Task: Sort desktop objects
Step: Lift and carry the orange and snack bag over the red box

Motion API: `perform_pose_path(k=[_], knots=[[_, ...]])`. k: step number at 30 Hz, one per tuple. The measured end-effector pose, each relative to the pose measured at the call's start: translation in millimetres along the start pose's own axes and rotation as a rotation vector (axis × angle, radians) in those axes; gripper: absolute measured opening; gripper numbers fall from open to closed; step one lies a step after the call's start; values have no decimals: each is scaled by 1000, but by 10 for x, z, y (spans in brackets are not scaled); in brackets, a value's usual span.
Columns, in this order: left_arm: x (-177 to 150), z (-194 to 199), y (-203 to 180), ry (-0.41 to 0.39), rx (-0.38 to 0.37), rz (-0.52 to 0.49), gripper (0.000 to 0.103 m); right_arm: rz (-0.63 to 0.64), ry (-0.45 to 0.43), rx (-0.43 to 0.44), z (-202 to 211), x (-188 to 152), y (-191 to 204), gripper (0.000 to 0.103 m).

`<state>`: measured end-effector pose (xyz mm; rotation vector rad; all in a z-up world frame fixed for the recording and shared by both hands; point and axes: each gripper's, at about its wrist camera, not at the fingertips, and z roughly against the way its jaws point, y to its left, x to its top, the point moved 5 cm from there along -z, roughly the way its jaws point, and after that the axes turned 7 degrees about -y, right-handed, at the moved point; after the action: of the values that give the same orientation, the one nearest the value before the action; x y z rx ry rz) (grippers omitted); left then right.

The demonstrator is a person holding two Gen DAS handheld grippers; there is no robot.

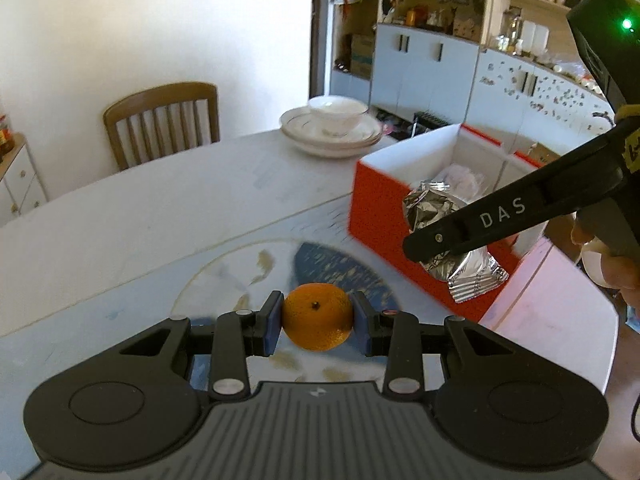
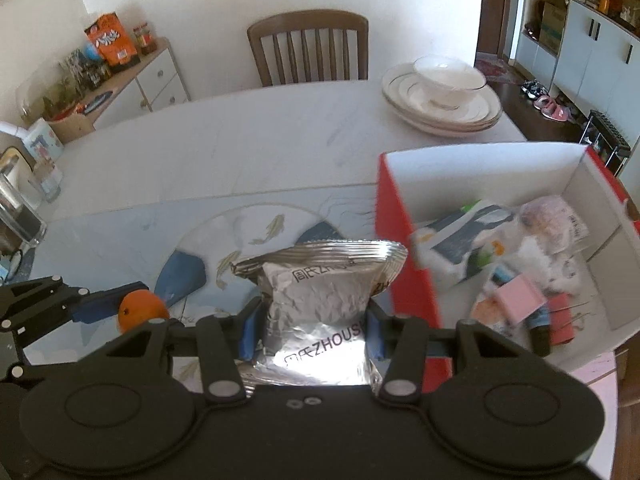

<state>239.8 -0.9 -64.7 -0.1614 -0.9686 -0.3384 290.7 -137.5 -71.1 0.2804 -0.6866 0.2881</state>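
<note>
Sitting under everything is the big white table (image 2: 248,152), with a painted fish mat (image 2: 248,232) on its near part. On the right side stands a red box (image 1: 372,208) that is white inside. It already holds many small things: a carton, a pink block and some soft wrappers, so I think a good part of the sorting is done. Far back on the table, a stack of white plates with a bowl (image 2: 444,92) waits, well apart from the box.

Two things are not yet put away. The right gripper (image 2: 310,332) squeezes a silver foil bag (image 2: 316,300) between its blue pads, and the bag hangs just beside the box's red wall, not yet inside. It looks ready to drop in. The left gripper (image 1: 318,320) pinches a small orange (image 1: 318,316) tight from both sides, low over the mat, and where that goes I cannot tell.

The foil bag has "ZHOUS" printed on it, with some Chinese signs I cannot read well. The right gripper's black finger says "DAS" in the left wrist view.
</note>
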Motion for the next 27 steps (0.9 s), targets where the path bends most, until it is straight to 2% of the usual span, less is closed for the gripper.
perform_pose_path(k=[17,27], knots=[[536,-260,-836,-62,-106,-74,35,-69,-60,-77,441,96,-1113,50],[752,-600,-1326,-52,-159,-126,35,-105,-82,-152,526,161,-1839,50]])
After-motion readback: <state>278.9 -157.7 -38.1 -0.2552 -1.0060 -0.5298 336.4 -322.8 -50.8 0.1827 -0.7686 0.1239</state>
